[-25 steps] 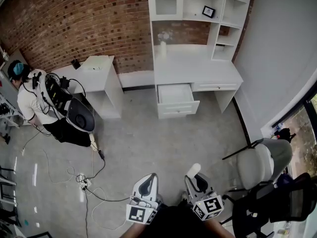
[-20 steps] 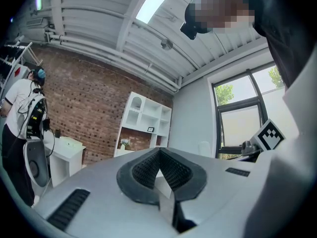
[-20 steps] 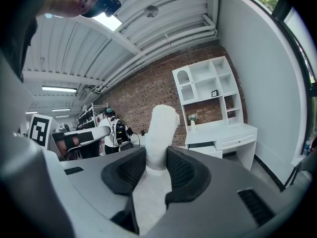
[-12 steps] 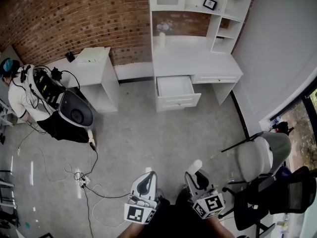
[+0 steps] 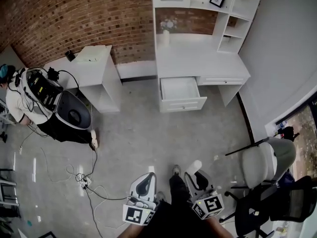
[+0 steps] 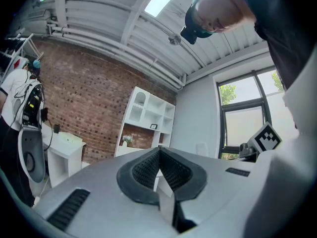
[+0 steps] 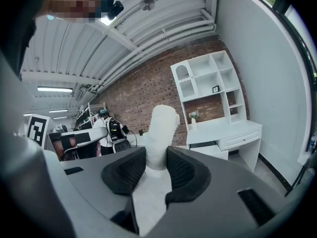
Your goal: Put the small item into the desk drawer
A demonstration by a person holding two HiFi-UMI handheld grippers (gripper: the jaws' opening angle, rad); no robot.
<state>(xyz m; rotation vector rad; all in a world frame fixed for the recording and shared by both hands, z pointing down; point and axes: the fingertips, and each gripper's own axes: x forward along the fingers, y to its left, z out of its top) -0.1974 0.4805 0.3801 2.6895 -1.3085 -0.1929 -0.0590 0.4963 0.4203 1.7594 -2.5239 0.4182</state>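
Head view: both grippers sit low in frame, close to the person's body. The left gripper (image 5: 147,178) is at the left and the right gripper (image 5: 194,173) is beside it. The small white item (image 5: 194,166) pokes up out of the right one's tips, so it's well apart from the white desk (image 5: 198,58) across the room. The desk's drawer (image 5: 181,88) is pulled open, and afaict the inside looks bare white. Another person (image 5: 20,100) stands at the far left next to a small white table (image 5: 91,66), w/ cables (image 5: 84,180) on the floor and a grey chair (image 5: 262,165) at the right.

Left gripper view: jaws are closed right up, the ribbed pads meet at the tips w/ nothing between them. Brick wall and white shelves sit behind.

Right gripper view: jaws are partway apart, clamped on the white item, pads pressing it on both sides. It sticks up past the tips, roughly upright. The desk is off in the bg to the right.
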